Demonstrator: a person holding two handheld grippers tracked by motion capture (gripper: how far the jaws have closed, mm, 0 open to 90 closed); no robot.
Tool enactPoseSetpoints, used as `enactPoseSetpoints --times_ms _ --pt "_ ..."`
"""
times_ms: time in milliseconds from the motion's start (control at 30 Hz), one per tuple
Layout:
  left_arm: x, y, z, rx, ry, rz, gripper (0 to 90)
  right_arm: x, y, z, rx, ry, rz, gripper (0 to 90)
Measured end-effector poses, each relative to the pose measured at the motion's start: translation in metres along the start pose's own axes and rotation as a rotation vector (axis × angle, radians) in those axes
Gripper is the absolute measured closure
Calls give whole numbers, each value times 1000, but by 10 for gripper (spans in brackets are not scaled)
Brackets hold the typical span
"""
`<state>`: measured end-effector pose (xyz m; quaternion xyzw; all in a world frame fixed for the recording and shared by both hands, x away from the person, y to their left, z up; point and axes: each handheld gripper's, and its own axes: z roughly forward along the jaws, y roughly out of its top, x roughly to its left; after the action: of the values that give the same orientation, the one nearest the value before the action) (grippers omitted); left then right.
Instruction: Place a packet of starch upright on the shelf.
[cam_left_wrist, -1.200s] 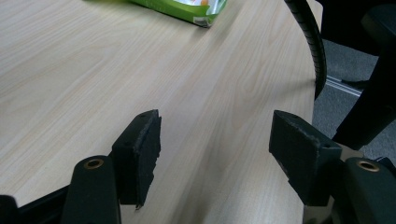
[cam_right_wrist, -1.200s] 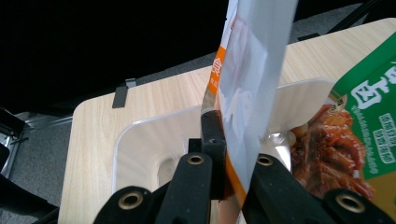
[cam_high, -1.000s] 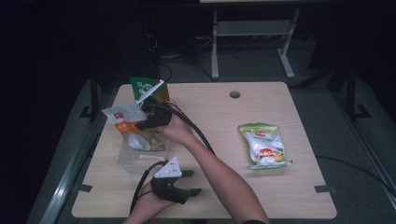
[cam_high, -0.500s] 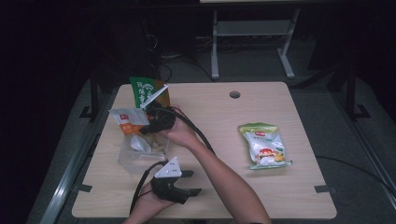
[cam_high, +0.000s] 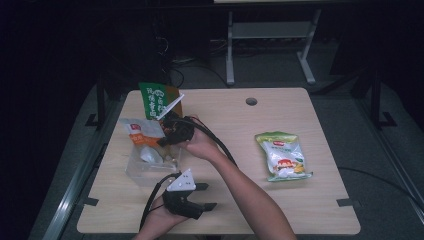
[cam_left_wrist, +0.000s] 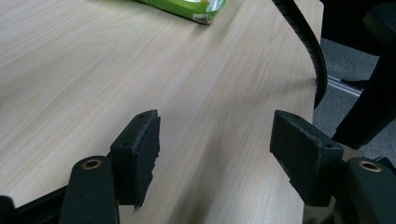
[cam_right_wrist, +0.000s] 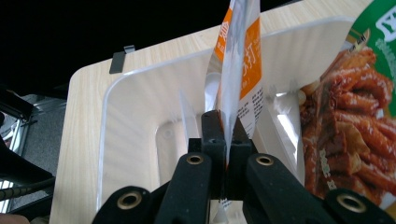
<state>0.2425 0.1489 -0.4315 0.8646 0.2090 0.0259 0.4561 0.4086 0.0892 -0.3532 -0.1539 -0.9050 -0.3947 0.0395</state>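
Right gripper (cam_right_wrist: 224, 135) is pinching the edge of the orange-and-white snack packet (cam_right_wrist: 240, 60), jaws clamped tight, packet standing up over the clear plastic tray (cam_right_wrist: 140, 107). Right gripper view is also showing a green snack bag (cam_right_wrist: 355, 112) just right of the jaws. Left gripper (cam_high: 202, 196) is sitting near the table (cam_high: 240, 145) front edge, jaws gaping, nothing between them. High view is showing another green snack bag (cam_high: 282, 156) lying well off to its right.
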Motion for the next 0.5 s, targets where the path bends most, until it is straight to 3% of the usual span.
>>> enactPoseSetpoints --times_ms 500 --pt "-1 0 2 6 -4 13 327 -9 -18 1 21 -7 30 899"
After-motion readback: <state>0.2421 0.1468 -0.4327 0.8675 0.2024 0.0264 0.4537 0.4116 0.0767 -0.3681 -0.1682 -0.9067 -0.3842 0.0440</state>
